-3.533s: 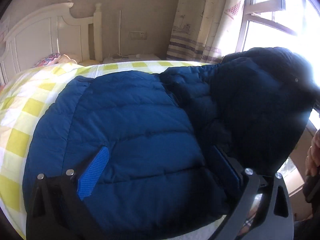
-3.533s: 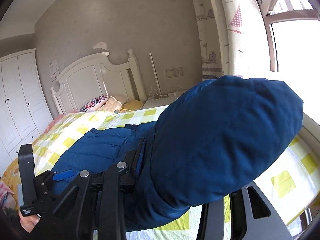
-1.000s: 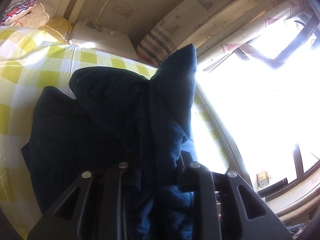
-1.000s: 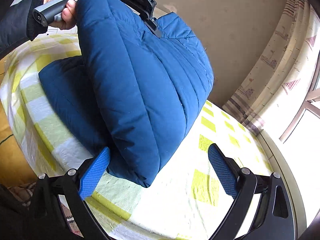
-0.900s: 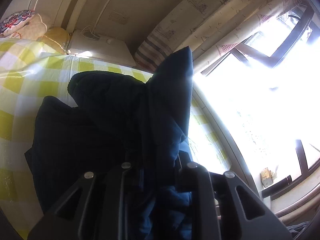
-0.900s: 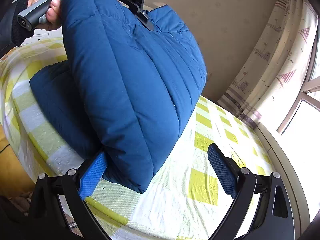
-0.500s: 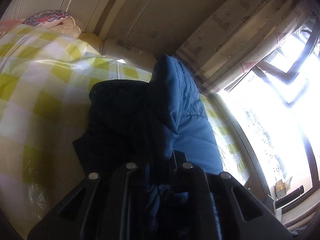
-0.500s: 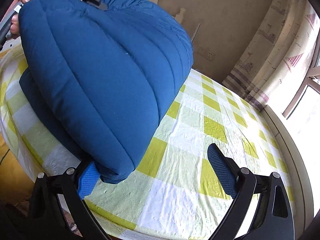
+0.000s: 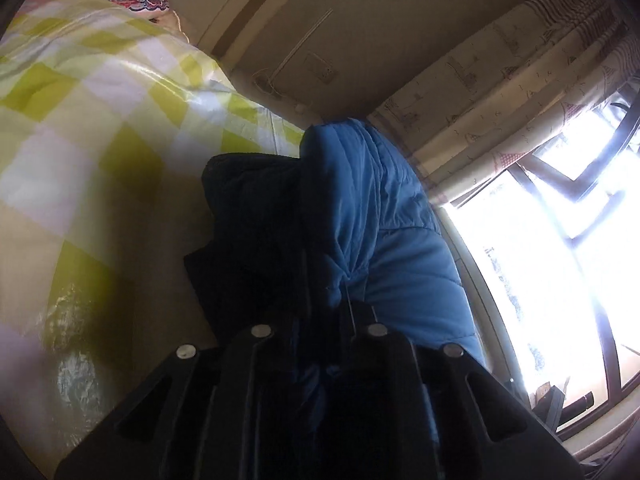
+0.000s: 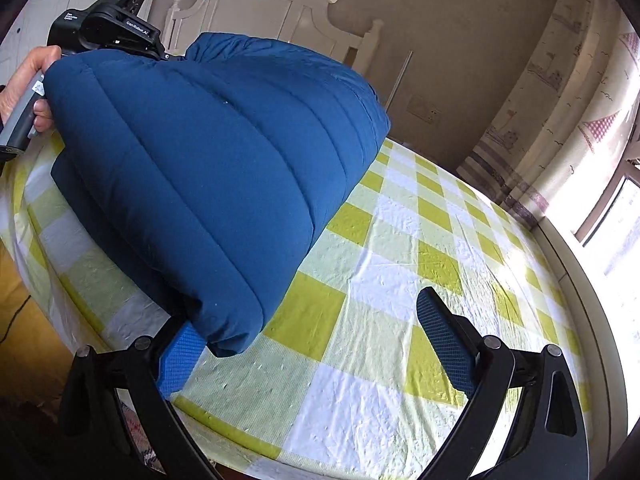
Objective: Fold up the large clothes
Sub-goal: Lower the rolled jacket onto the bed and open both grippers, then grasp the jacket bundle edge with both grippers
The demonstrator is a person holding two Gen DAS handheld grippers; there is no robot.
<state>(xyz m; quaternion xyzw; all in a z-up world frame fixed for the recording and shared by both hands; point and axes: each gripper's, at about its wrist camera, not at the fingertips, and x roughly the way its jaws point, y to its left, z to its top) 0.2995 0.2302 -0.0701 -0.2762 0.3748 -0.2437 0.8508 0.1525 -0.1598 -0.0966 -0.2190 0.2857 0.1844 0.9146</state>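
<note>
A blue quilted puffer jacket (image 10: 208, 168) lies in a folded bulge on the bed's left side. My left gripper (image 9: 320, 304) is shut on a bunched fold of the jacket (image 9: 384, 216) and holds it up; the left gripper also shows in the right wrist view (image 10: 160, 50), at the jacket's top edge, held by a hand. My right gripper (image 10: 312, 344) is open and empty just above the bedsheet. Its left pad (image 10: 178, 354) sits under the jacket's lower corner, whether touching I cannot tell. Its right pad (image 10: 444, 344) is over bare sheet.
The bed has a yellow and white checked sheet (image 10: 420, 264). A white headboard (image 10: 260, 4) and a pillow (image 9: 136, 2) are at the far end. Curtains (image 10: 560, 92) and a bright window (image 9: 560, 248) run along the right. The bed's near edge drops off at lower left.
My left gripper has carried the held fold of the jacket further left across the bed and lower. The jacket has folded over onto itself. My right gripper has stayed open near the lower corner.
</note>
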